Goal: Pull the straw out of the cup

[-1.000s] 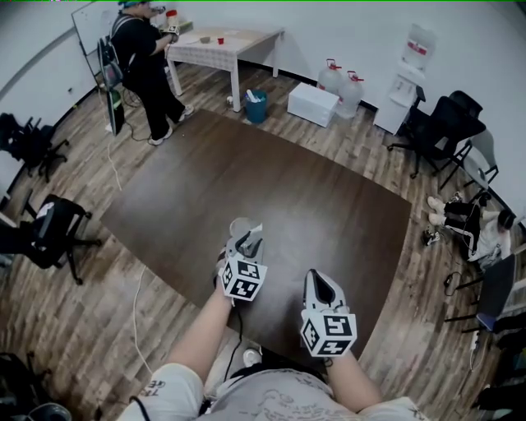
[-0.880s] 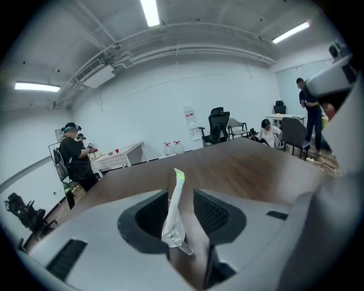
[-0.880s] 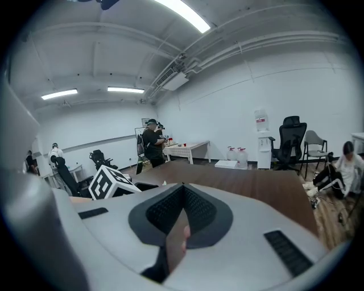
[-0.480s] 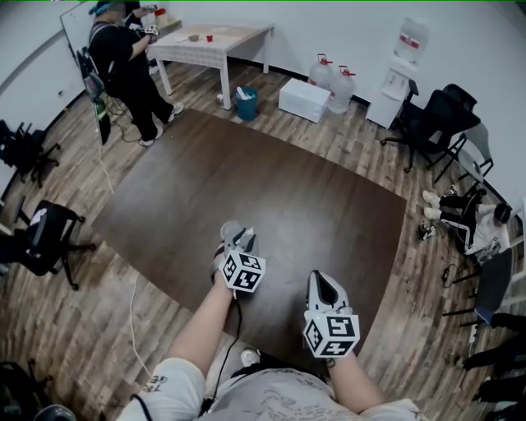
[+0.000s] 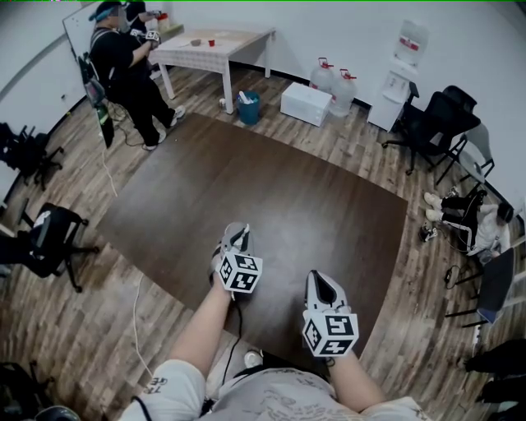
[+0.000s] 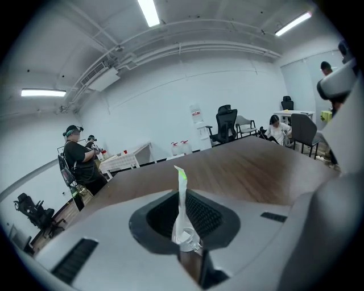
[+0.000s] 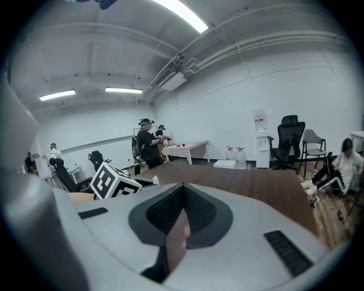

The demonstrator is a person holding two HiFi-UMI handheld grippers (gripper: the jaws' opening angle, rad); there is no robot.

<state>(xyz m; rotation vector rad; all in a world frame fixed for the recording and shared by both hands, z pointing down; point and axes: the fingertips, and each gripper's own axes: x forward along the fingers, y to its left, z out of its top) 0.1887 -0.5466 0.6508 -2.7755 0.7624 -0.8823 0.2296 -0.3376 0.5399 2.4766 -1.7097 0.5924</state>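
Head view: cup (image 5: 231, 233) by left fingers (image 6: 216, 217) closing on straw (image 6: 181, 196); right fingers (image 7: 200, 213) shut.

walls (image 5: 329, 33): white and bare all around me.
floor (image 5: 74, 329): brown and grey wood boards.
big table (image 5: 271, 205): dark brown, right in front of me.
small table (image 5: 215, 43): far off by the wall, with a checked cloth on it.
blue bin (image 5: 248, 108): on the floor beside the small table.
white box (image 5: 305, 103): by the wall, next to two water jugs (image 5: 332, 82).
water cooler (image 5: 396, 78): white, far on my right.
black chairs (image 5: 431, 127): some on my right, more on my left.
standing person (image 5: 123, 74): by the small table.
sitting person (image 5: 460, 220): low down on my right.
lights (image 6: 149, 11): long bright strips on the ceiling, near grey pipes (image 6: 170, 48).
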